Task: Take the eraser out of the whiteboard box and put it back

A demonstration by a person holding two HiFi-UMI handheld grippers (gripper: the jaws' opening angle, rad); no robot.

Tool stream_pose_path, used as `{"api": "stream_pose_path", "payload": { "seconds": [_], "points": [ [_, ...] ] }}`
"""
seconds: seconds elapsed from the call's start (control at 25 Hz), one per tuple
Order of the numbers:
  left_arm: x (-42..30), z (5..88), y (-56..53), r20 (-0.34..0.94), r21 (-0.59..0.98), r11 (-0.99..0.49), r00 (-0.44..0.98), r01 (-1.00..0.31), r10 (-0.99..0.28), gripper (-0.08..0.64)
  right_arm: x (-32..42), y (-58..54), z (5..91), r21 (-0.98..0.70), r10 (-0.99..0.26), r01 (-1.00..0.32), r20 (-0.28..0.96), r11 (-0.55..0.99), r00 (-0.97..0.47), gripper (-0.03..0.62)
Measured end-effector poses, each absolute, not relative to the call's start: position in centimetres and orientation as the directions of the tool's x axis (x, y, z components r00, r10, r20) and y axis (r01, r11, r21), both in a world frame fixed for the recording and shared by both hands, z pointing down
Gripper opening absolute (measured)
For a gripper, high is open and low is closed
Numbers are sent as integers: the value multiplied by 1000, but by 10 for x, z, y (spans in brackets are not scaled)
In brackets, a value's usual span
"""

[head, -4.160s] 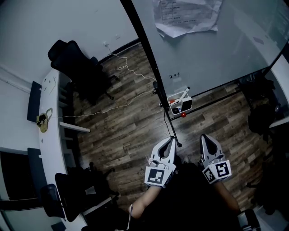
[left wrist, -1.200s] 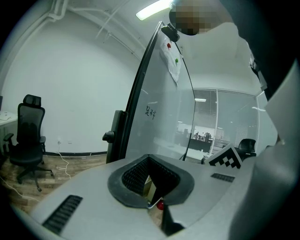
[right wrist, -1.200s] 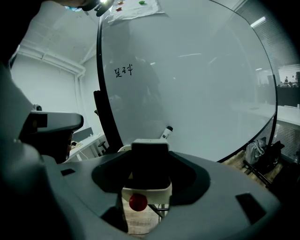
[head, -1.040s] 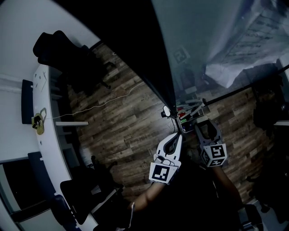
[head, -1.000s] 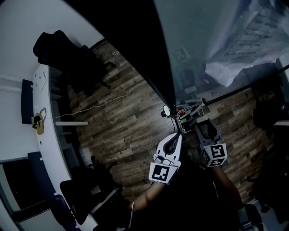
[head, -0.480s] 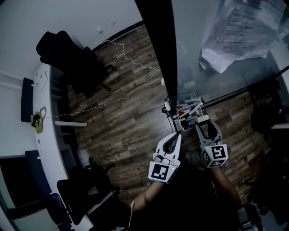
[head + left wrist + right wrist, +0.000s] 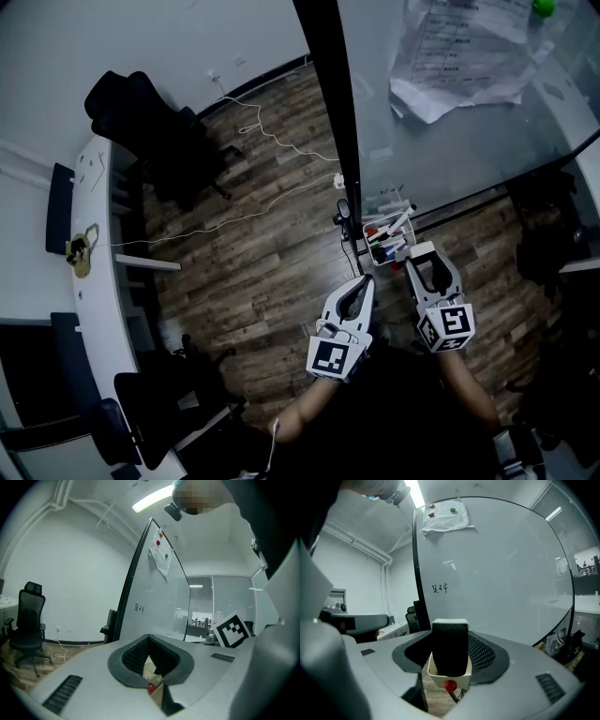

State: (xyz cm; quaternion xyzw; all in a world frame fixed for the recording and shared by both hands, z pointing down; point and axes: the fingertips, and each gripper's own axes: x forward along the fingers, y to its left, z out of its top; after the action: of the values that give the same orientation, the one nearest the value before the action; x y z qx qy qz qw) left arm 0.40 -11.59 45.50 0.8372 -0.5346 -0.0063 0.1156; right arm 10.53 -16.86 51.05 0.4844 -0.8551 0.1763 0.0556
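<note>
The eraser [image 7: 450, 649], black with a white back, stands upright between the jaws of my right gripper [image 7: 450, 641], which is shut on it. It hangs just above the white whiteboard box [image 7: 449, 678], which has a red knob on its front. In the head view the box [image 7: 375, 232] holds markers and hangs on the whiteboard's lower edge, with my right gripper [image 7: 419, 253] just right of it. My left gripper [image 7: 362, 281] is shut and holds nothing, pointing at the box from the left. In the left gripper view its tips [image 7: 149, 639] meet.
The whiteboard [image 7: 450, 122] fills the upper right, with papers [image 7: 459, 52] pinned to it. Its dark frame post [image 7: 330, 103] runs down to the box. A white cable [image 7: 253, 127] lies on the wooden floor. A black office chair [image 7: 141, 112] and a white desk [image 7: 94, 281] stand to the left.
My right gripper has come up and back from the box with the eraser in it. The left gripper has risen slightly. The head view has tilted, showing more of the whiteboard.
</note>
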Motion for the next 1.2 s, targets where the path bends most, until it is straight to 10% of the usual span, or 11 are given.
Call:
{"api": "stream_pose_path", "payload": {
  "seconds": [1.2],
  "points": [
    [47, 437, -25, 88, 117, -410, 421, -904, -903, 6, 162, -36, 472, -282, -811, -815, 164, 507, -561, 241]
  ]
}}
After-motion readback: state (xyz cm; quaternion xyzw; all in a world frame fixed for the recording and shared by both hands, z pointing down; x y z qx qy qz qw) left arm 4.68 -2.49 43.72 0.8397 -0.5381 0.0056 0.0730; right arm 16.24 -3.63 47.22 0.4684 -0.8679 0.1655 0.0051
